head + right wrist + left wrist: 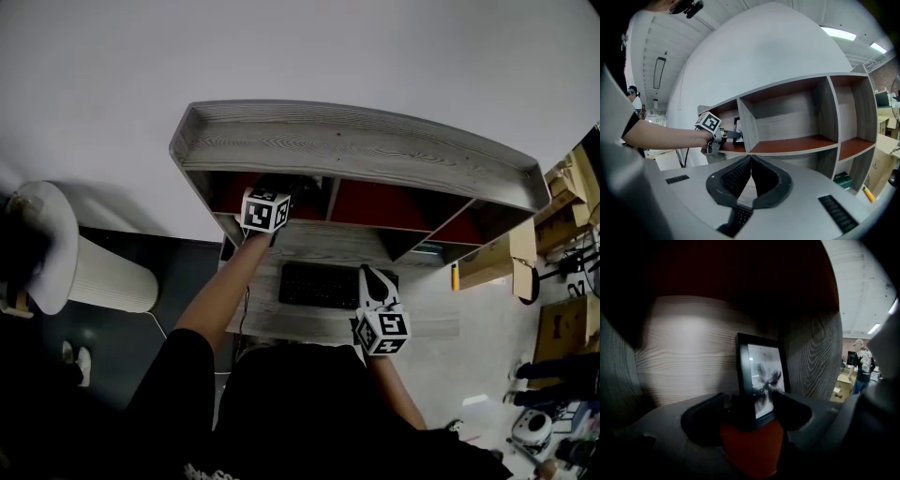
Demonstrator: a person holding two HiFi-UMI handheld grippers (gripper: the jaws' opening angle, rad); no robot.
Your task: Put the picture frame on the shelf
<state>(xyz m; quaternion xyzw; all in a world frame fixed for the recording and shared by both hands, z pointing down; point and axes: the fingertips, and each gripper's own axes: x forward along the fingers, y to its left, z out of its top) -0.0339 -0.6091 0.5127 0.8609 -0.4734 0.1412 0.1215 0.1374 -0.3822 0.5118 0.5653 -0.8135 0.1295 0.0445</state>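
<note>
The black picture frame stands upright on the red floor of the shelf's left compartment, close to the wood-grain divider. My left gripper reaches into that compartment, and its jaws stand wide on either side of the frame's lower edge without pressing on it. From the right gripper view, the left gripper is at the compartment's mouth with the frame just beyond it. My right gripper hovers over the desk in front of the shelf, with its jaws shut and nothing between them.
A black keyboard lies on the desk under the shelf. The shelf's middle and right compartments hold nothing. A white cylindrical bin stands on the floor at the left, cardboard boxes at the right. A person stands far off.
</note>
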